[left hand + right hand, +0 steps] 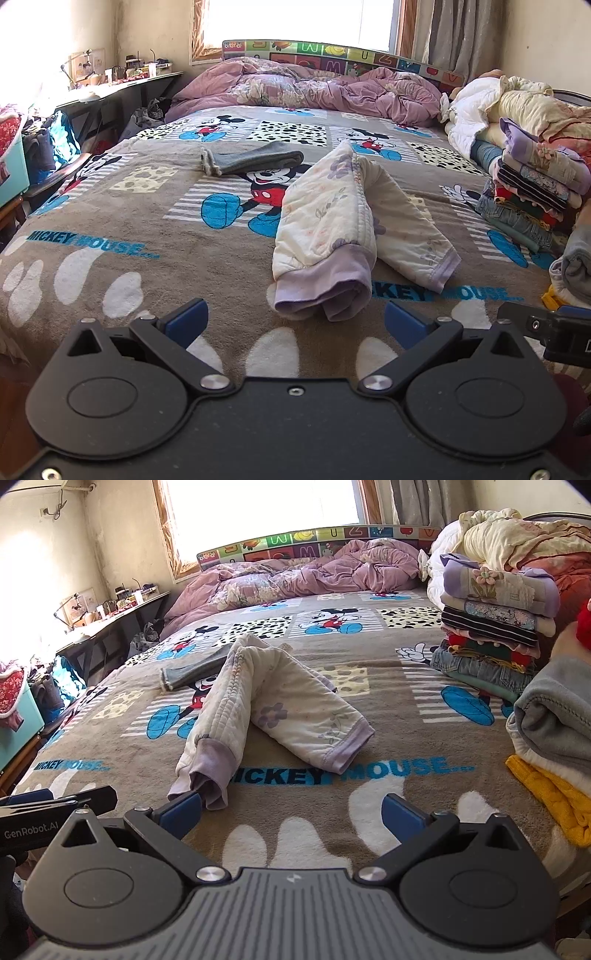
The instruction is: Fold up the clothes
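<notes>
On fuzzy Mickey blanket (155, 206): quilted cream trousers (332, 221) (lilac cuffs), splayed in a V; left tool (293, 321) and right tool (291, 810) spread apart, empty.

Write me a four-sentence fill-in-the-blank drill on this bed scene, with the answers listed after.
1. Both the left gripper and the right gripper have their jaws ____.
2. The cream quilted floral trousers have cuffs coloured ____.
3. The rolled grey garment lies ____ from the grippers than the trousers.
4. The stack of folded clothes sits on the blanket's ____ side.

Answers: open; lilac; farther; right
</notes>
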Demonstrator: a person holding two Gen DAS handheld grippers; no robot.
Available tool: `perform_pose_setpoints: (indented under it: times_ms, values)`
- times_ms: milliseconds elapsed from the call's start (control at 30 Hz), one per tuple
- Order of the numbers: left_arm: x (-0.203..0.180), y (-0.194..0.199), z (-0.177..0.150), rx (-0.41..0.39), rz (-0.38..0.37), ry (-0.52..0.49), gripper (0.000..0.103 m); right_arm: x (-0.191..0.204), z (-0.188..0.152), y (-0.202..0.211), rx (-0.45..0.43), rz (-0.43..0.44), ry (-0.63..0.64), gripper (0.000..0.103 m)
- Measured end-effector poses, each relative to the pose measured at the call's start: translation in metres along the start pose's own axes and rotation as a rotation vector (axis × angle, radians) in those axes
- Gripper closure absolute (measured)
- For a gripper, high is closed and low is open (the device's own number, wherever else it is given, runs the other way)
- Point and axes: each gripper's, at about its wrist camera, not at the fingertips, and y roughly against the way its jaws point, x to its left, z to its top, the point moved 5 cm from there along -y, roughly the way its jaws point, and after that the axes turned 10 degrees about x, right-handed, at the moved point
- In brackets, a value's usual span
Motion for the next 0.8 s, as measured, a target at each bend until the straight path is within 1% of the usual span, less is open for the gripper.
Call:
perform_pose_setpoints:
  times_ms: [800]
  values:
    - [0.0002,0.0019,-0.0003,-0.003,-0.01,-0.003,0.0,0.0018,-0.0021,0.0031,0.002,-0.003,0.006,0.0]
